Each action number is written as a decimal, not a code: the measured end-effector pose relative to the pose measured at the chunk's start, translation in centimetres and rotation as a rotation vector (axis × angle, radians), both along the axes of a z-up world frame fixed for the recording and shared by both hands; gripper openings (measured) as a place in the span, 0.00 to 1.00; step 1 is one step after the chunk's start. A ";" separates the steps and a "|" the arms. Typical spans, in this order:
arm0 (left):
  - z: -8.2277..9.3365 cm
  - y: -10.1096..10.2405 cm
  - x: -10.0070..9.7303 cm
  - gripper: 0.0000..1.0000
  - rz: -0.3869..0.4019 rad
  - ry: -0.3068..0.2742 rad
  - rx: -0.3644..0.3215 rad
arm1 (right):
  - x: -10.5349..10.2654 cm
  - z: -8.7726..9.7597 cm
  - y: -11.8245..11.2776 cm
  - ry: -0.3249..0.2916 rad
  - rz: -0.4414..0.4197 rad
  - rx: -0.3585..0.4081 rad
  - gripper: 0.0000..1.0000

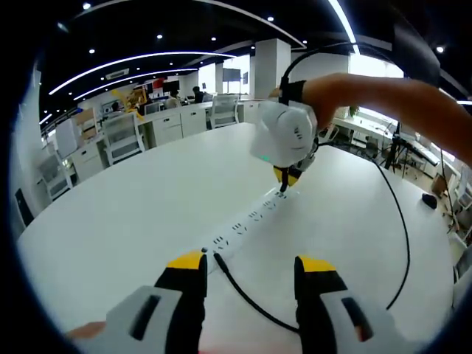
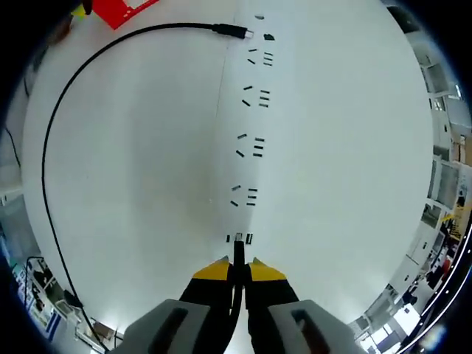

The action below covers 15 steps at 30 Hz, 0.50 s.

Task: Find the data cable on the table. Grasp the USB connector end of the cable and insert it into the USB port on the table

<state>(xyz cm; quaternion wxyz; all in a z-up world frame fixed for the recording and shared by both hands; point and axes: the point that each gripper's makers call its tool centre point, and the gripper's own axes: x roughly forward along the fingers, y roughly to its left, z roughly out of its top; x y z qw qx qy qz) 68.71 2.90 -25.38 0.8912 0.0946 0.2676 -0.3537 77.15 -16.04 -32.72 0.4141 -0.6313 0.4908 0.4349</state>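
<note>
A white power strip [image 1: 247,219] lies on the white table [image 1: 133,214]. My right gripper [image 1: 285,179], held by a person's hand, points down at the strip's far end. In the right gripper view, the right gripper [image 2: 238,269] is shut on the USB connector [image 2: 238,253], whose tip is at the strip's USB ports [image 2: 238,237]; how deep it sits I cannot tell. The black data cable [image 2: 46,147] loops left, and its other plug [image 2: 232,30] lies by the power strip [image 2: 232,118] at its opposite end. My left gripper [image 1: 252,265] hangs open just short of that plug [image 1: 217,258].
The cable [image 1: 407,243] sweeps wide across the table's right side. A small black object [image 1: 429,199] lies near the right edge. Office chairs [image 1: 122,136] and desks stand beyond the far edge. A red item [image 2: 122,11] sits near the cable's far bend.
</note>
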 end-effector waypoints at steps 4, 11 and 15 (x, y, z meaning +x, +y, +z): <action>0.0 0.0 -0.1 0.47 0.000 0.000 0.000 | 0.2 0.1 0.2 0.005 -0.022 0.022 0.09; 0.1 0.0 -0.1 0.47 0.000 0.000 0.000 | 0.1 0.0 0.0 0.006 -0.106 0.045 0.08; 0.1 0.0 -0.1 0.47 0.000 0.000 0.000 | -0.4 0.0 -0.1 0.012 -0.116 0.046 0.08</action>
